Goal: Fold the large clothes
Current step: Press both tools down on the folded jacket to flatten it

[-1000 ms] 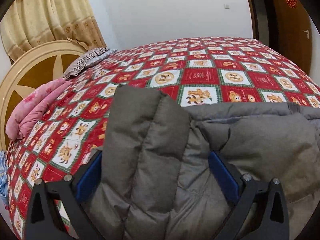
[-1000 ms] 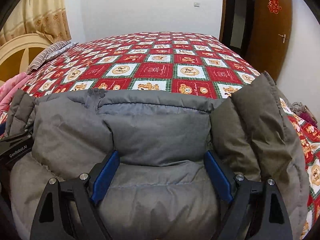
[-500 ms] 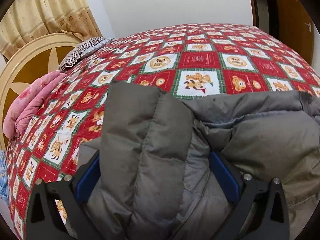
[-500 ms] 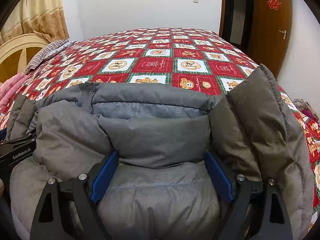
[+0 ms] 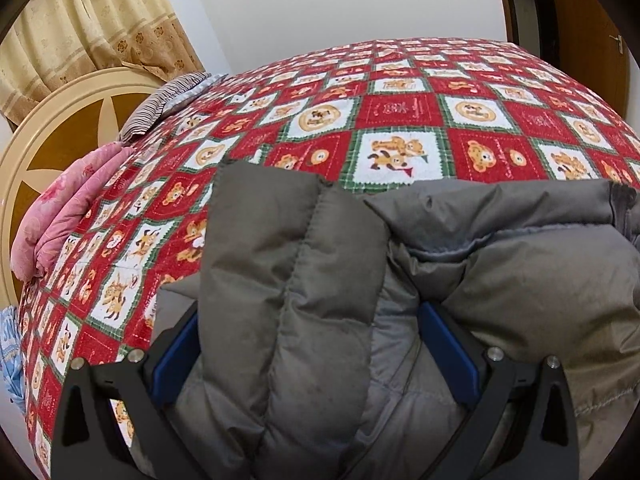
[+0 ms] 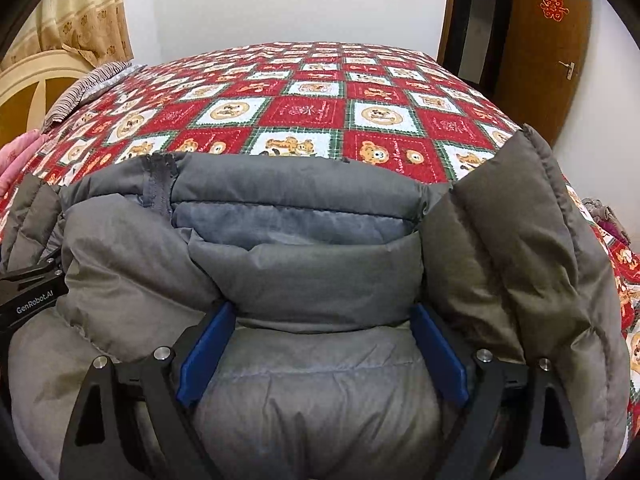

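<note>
A grey puffer jacket (image 5: pixel 520 272) lies bunched at the near edge of the bed, filling the lower half of both views. My left gripper (image 5: pixel 310 312) stands open around its folded sleeve (image 5: pixel 296 260), which drapes down between the blue pads (image 5: pixel 448 356) and hides their tips. My right gripper (image 6: pixel 322 308) is open too, with a thick fold of the jacket (image 6: pixel 320 400) bulging between its pads (image 6: pixel 204 352). The other sleeve (image 6: pixel 520 260) lies folded in at the right. The left gripper's black body (image 6: pixel 32 300) shows at the left edge of the right wrist view.
The bed carries a red patchwork quilt (image 5: pixel 400 112). A pink blanket (image 5: pixel 68 216) and a striped pillow (image 5: pixel 160 104) lie by the round headboard (image 5: pixel 52 128) at left. A brown door (image 6: pixel 540 48) stands at the far right, with crumpled cloth (image 6: pixel 608 216) below it.
Both views have tipped slightly, so the quilt pattern sits differently behind the jacket. The jacket stays between both pairs of jaws, and the jaws look as wide as before.
</note>
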`<state>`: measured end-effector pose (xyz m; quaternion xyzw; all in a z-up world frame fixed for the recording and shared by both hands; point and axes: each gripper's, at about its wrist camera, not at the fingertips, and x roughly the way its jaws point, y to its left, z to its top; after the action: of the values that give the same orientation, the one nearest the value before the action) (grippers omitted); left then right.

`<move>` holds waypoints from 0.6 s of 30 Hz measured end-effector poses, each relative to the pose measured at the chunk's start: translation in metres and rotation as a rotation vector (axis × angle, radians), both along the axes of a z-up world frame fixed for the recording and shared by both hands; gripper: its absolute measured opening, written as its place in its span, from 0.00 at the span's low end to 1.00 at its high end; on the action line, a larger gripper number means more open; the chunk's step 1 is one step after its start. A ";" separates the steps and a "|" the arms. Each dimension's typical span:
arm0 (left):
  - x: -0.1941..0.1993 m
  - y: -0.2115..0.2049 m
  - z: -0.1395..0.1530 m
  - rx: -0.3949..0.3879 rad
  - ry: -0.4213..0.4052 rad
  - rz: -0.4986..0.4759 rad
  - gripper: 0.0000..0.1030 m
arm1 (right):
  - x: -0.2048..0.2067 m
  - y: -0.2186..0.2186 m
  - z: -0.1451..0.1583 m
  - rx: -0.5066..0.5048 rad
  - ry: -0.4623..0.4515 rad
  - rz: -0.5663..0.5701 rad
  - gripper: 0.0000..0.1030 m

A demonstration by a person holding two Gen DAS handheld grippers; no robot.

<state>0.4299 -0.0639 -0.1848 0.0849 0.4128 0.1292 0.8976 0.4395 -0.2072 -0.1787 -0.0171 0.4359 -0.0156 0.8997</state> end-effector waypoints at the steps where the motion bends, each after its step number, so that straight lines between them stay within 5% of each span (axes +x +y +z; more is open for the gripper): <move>1: 0.000 0.000 0.000 0.000 0.000 0.000 1.00 | 0.001 0.000 0.000 -0.002 0.004 0.001 0.88; 15: -0.003 0.000 0.008 0.039 0.014 0.003 1.00 | 0.004 0.005 -0.001 -0.044 0.026 0.001 0.88; 18: -0.034 0.004 0.038 -0.037 -0.074 -0.011 1.00 | -0.006 0.010 0.012 -0.088 0.029 0.003 0.88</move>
<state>0.3962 -0.0603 -0.1472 0.0655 0.3812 0.1196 0.9144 0.4332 -0.1974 -0.1665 -0.0574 0.4479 -0.0333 0.8916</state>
